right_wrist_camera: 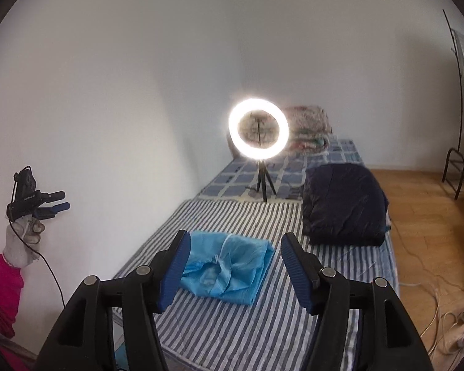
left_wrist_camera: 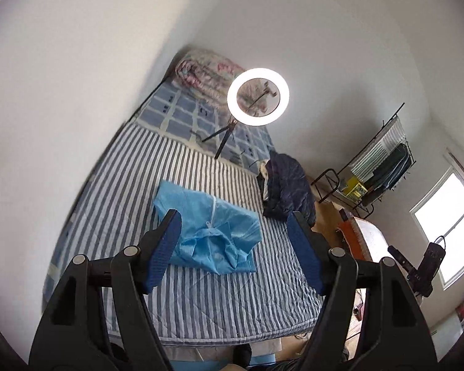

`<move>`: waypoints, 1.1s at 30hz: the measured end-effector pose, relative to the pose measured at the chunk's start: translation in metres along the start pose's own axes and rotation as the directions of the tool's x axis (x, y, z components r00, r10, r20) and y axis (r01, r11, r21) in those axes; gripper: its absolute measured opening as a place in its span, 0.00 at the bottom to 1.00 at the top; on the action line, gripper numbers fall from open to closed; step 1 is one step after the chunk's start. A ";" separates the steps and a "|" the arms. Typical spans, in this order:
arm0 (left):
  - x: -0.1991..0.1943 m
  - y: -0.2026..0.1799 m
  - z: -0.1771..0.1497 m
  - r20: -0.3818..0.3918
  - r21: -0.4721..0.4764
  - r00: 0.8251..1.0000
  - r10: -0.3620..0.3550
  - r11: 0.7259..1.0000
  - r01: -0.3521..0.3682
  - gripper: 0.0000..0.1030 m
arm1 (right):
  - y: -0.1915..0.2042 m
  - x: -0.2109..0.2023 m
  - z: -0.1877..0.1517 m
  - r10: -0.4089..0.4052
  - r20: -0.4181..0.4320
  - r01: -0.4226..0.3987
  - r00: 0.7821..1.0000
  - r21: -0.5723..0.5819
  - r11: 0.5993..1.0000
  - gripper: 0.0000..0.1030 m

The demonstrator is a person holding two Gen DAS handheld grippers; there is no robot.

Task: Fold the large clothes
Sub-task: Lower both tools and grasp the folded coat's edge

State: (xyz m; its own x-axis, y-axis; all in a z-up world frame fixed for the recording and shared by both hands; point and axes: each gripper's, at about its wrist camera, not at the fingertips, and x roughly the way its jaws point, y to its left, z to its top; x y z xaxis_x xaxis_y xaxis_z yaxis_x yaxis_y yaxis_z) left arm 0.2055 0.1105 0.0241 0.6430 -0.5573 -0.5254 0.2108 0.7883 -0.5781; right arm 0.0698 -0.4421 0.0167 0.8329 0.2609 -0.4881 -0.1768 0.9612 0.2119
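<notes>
A lit ring light (right_wrist_camera: 258, 128) on a small tripod stands on a bed (right_wrist_camera: 263, 324) with striped bedding against plain white walls (right_wrist_camera: 108, 77); wooden floor (right_wrist_camera: 423, 216), a metal rack (left_wrist_camera: 377, 167) and a bright window (left_wrist_camera: 448, 216) lie beyond.

Folded blue garment (right_wrist_camera: 227, 267) on striped bed (right_wrist_camera: 263, 324)

Thin crinkled blue garment (right_wrist_camera: 229, 266), matt
</notes>
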 end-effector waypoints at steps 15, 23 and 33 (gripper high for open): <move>0.267 0.126 -0.078 -0.281 -0.318 0.959 -0.047 0.947 -0.047 0.71 | -0.051 0.256 -0.122 0.183 -0.315 -0.081 0.931 0.313 0.946 0.63; 0.332 0.138 -0.109 -0.389 -0.359 0.916 -0.098 0.932 -0.052 0.71 | -0.073 0.347 -0.166 0.275 -0.378 -0.065 0.884 0.483 0.873 0.61; 0.350 0.103 -0.125 -0.444 -0.191 0.895 -0.047 0.981 -0.044 0.05 | -0.063 0.388 -0.182 0.345 -0.415 -0.093 0.842 0.518 0.851 0.01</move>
State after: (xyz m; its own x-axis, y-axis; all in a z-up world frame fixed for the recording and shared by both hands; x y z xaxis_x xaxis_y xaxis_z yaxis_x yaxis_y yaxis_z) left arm 0.3608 -0.0358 -0.2974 0.2386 -0.6512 -0.7204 0.0378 0.7475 -0.6632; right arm 0.3087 -0.3853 -0.3400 0.4231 0.5883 -0.6891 0.0435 0.7465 0.6640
